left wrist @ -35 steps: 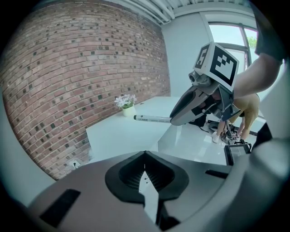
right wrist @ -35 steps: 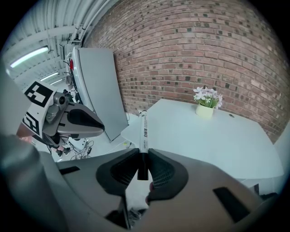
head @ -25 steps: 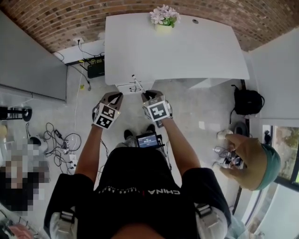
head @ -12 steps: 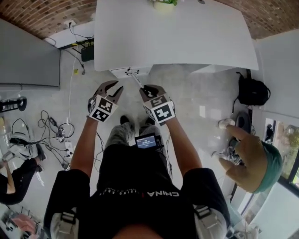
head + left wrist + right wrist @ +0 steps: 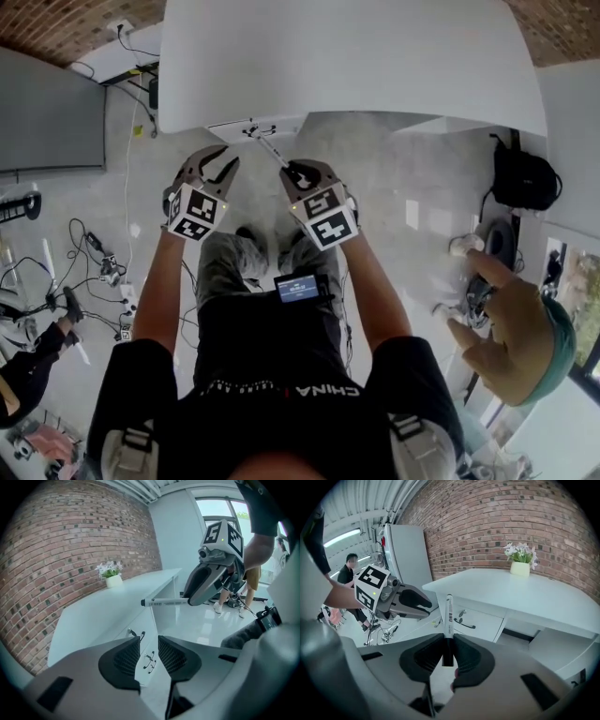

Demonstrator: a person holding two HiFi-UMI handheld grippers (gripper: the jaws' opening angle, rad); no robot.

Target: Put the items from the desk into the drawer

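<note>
With my right gripper (image 5: pixel 448 645) clamped on the white-barrelled marker pen (image 5: pixel 449 613), held just off the white desk's (image 5: pixel 525 597) front edge, I align my empty, parted left gripper (image 5: pixel 149 654) squarely on the closed white drawer's (image 5: pixel 483 620) dark handle (image 5: pixel 465 625) before pulling

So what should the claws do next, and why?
Probably reach the open, empty left claw to the top drawer handle and pull. The drawer looks shut, and the right claw is busy holding the marker.
</note>
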